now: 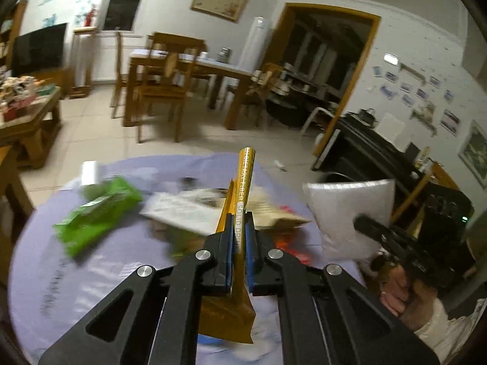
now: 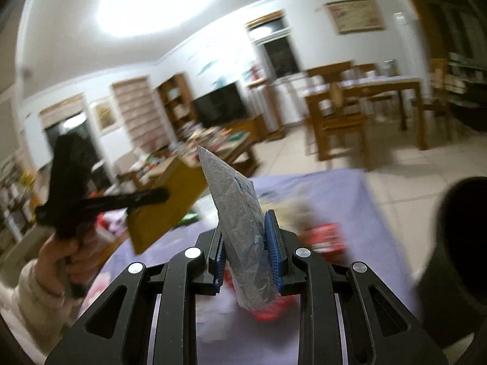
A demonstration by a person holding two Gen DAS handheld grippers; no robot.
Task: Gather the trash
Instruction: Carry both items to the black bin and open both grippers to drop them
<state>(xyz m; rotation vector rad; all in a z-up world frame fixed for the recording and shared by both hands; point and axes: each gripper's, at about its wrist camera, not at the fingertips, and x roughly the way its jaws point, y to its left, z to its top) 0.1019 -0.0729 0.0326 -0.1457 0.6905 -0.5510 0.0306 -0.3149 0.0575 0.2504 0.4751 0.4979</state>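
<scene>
My left gripper (image 1: 239,228) is shut on a flat yellow drink-mix packet (image 1: 243,188), held edge-on above the round table with a lilac cloth (image 1: 45,267). My right gripper (image 2: 243,231) is shut on a silver foil pouch (image 2: 240,213), held up over the same table; the pouch also shows at the right in the left wrist view (image 1: 347,210). The yellow packet also shows in the right wrist view (image 2: 164,206), in the left gripper. On the table lie a green wrapper (image 1: 94,213), a white printed paper (image 1: 182,210) and red wrappers (image 2: 327,235).
A dark round bin (image 2: 456,243) stands right of the table. Behind are a wooden dining table with chairs (image 1: 170,88), a cluttered low table (image 1: 24,112), a TV (image 1: 38,48), a doorway (image 1: 328,73) and tiled floor (image 1: 97,140).
</scene>
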